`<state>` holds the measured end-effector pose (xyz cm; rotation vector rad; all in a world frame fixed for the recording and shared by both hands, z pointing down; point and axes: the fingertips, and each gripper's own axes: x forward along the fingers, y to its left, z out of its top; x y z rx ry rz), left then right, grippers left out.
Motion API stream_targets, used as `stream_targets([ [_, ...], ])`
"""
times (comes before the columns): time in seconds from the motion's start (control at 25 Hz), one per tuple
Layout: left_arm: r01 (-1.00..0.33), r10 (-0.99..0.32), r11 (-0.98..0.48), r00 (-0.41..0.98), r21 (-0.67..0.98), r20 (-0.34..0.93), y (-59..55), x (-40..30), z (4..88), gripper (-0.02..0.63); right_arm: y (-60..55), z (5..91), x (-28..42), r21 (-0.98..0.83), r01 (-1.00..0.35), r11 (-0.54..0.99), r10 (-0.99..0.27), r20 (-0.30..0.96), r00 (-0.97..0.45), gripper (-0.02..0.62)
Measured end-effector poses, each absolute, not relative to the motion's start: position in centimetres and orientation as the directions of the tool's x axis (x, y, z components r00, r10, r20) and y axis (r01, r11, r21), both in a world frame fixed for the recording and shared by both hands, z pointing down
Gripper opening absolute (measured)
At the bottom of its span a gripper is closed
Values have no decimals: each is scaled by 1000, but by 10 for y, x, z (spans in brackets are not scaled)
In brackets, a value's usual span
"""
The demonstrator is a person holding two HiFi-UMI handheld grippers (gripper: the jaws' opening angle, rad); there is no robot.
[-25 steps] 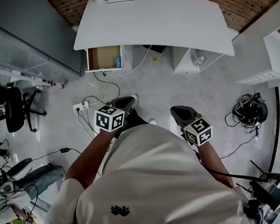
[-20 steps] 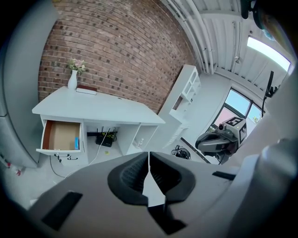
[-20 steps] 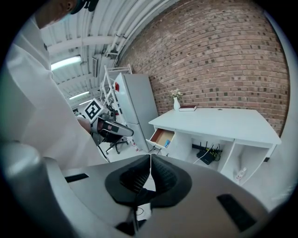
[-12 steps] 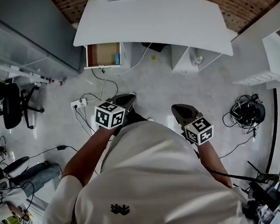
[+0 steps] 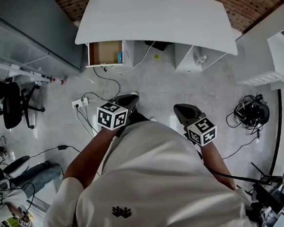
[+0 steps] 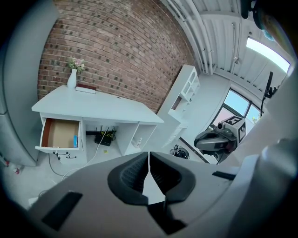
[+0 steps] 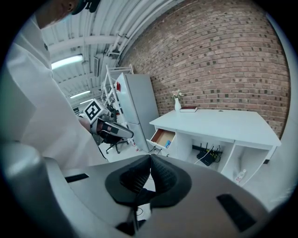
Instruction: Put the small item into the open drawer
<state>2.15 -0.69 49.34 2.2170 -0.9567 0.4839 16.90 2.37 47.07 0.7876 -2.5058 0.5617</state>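
Head view, from above: a person in a white shirt stands well apart from the white desk [image 5: 163, 16], both grippers at waist height. Only their tops and marker cubes show there, so the fingers cannot be read from that view. Left gripper view: the left gripper [image 6: 149, 160] has its dark ribbed pads pressed together at the tips, with nothing between them. Right gripper view: the right gripper [image 7: 150, 160] has its pads likewise tip to tip. A dark shape low in the gap behind them is too unclear to name. The open brown-lined drawer [image 6: 56, 132] is pulled out at the desk's left end. The small blue item [image 6: 75, 141] stands inside it, against the right wall. The white vase of flowers [image 6: 72, 78] and the dark red book [image 6: 86, 88] show whole in the gripper views but are cut off at the head view's top edge. A black router [image 6: 104, 137] sits under the desk. A clear bottle [image 7: 240, 175] stands in the right cubby.
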Motion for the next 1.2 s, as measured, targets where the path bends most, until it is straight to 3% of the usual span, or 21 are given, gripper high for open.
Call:
stream_targets([
  [1.2,-768,-496,-464,639,442,588,-5,-4,518,31,22,483,142,-248,-591,767,-401,534,-744,29],
])
